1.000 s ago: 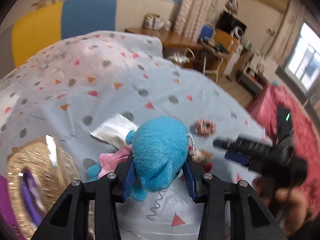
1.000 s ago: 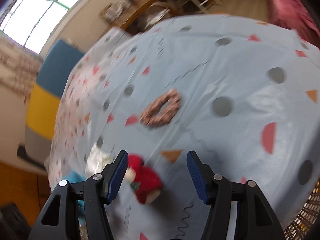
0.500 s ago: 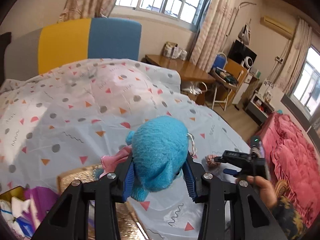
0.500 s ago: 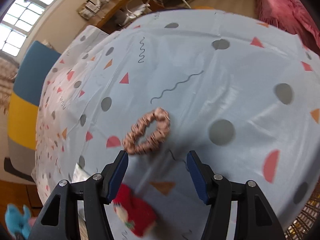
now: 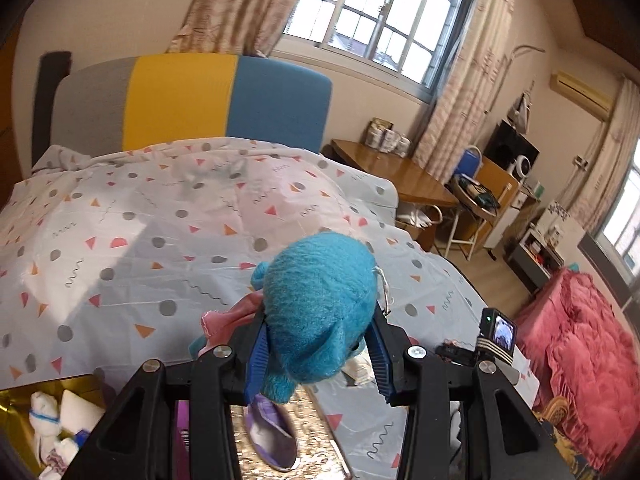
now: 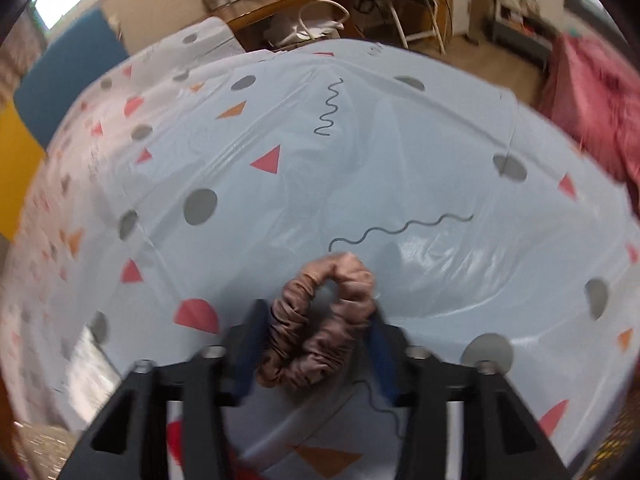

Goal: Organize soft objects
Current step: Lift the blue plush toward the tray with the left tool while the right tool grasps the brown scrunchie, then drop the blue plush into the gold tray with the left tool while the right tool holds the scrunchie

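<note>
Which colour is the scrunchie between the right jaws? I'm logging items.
Dusty pinkish-brown satin; the scrunchie shows best in the right wrist view.
</note>
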Tool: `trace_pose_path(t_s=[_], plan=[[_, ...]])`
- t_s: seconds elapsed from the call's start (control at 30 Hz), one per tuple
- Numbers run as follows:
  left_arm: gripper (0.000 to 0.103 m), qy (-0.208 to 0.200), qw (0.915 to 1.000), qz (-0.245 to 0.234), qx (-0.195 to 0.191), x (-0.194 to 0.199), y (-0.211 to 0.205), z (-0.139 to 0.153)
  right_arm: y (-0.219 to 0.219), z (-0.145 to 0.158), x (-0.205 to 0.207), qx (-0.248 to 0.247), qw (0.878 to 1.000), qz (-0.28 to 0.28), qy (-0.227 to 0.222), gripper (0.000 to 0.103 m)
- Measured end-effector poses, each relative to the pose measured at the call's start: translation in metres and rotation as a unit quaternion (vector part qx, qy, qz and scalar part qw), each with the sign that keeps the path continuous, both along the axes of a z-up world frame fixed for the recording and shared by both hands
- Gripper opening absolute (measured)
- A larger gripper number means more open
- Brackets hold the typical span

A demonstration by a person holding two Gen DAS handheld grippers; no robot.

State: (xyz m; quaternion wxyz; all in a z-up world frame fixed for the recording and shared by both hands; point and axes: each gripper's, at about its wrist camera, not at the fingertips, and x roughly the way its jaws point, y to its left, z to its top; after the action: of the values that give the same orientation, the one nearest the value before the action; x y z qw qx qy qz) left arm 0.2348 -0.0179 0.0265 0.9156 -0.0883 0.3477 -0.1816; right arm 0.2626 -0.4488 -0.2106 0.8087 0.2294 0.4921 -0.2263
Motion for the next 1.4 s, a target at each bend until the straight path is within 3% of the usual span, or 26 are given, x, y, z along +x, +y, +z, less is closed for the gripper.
trace_pose_path(t_s=[0.07,0.37,0.6,0.83,1.2,1.4], plan=[[0.044,-0.001,0.9999,0.011,0.001,0.000,0.012,0.003,0.002,0.001,0.000,-0.010,1.000,0.009,0.006,0.027],[0.045,-0.014,0.9964,0.082,0.010,-0.006,0.082,0.018,0.004,0.001,-0.001,-0.014,0.999,0.029,0.007,0.029],[0.046,0.006,0.9859,0.167,0.004,-0.028,0.165,-0.001,0.016,0.002,0.001,-0.058,0.997,0.055,0.019,0.029],[0.047,0.066,0.9650,0.253,-0.019,-0.064,0.245,-0.057,0.018,0.003,0.002,-0.069,0.996,0.060,0.022,0.029],[0.049,0.122,0.9239,0.363,0.012,-0.129,0.316,-0.135,0.035,0.002,0.008,-0.125,0.988,0.089,0.035,0.024],[0.056,0.127,0.9178,0.371,0.060,-0.141,0.316,-0.156,0.040,0.001,0.010,-0.140,0.984,0.102,0.038,0.021]])
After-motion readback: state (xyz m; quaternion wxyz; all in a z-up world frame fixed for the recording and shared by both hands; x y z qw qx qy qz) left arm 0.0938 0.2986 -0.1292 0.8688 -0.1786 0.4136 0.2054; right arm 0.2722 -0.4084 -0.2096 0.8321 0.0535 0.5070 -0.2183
